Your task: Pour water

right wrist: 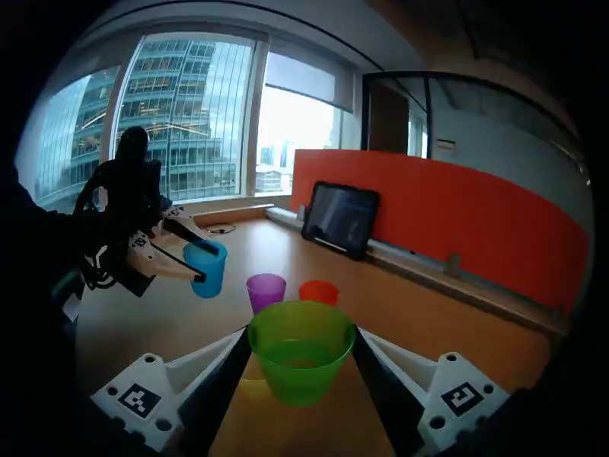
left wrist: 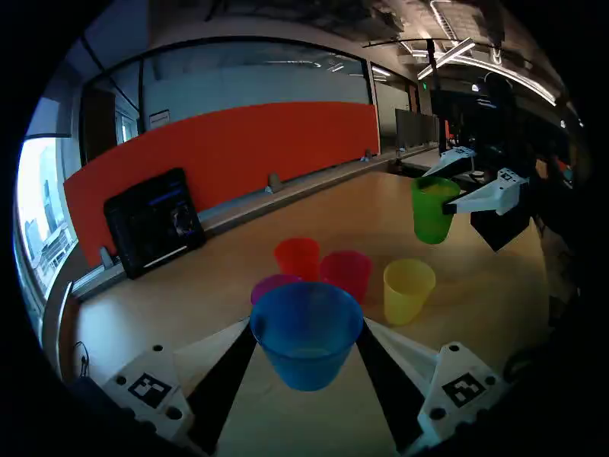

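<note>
Six plastic cups were counted: two held in the air, four standing. Nearest in the left gripper view, the left gripper [left wrist: 307, 326] pinched the blue cup [left wrist: 307, 358] between both fingers, upright and lifted off the worktop [left wrist: 228, 270]. Just beyond it four cups stood bunched near the worktop's middle: one purple cup [left wrist: 268, 287], one orange cup [left wrist: 297, 257], one pink cup [left wrist: 347, 273] and one yellow cup [left wrist: 408, 291]. Farther off, nearer the far edge, the right gripper [left wrist: 435, 190] clamped the green cup [left wrist: 431, 221] with a finger on each side, the cup upright and clear of the worktop. One tablet [left wrist: 154, 221] leaned on the orange partition [left wrist: 228, 148] along that far edge. In the right gripper view, a person's arm [right wrist: 53, 236] reached in level from the side behind the left gripper. Whether either held cup carried water could not be told.
</note>
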The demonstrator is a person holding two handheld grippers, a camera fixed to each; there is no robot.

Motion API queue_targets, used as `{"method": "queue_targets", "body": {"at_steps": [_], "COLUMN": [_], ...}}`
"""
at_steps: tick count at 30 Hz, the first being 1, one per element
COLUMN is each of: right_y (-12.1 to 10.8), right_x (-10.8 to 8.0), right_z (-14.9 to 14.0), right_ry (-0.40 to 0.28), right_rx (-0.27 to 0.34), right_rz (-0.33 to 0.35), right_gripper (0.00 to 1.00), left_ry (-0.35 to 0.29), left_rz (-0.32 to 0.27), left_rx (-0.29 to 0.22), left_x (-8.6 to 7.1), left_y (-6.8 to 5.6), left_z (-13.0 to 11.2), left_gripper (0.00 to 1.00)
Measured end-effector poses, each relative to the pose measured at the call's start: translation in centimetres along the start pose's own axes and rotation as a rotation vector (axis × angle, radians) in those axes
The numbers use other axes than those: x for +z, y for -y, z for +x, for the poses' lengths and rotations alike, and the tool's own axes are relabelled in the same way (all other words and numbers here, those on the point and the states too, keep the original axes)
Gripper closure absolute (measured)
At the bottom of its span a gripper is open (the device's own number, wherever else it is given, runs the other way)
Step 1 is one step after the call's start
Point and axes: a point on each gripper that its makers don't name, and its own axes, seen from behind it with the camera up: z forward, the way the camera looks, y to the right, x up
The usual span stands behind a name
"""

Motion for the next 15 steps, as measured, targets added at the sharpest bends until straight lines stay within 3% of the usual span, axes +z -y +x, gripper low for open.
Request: {"method": "queue_targets", "body": {"at_steps": [15], "right_y": [-0.3], "right_x": [0.4], "right_z": [-4.5], "right_ry": [0.112], "right_rx": [0.035], "right_rz": [0.018], "right_gripper": [0.07], "left_ry": [0.118], "left_rz": [-0.040], "left_rx": [0.001], "left_x": [1.7], "left_y": [-0.7], "left_z": [-4.1], "left_gripper": [0.12]}}
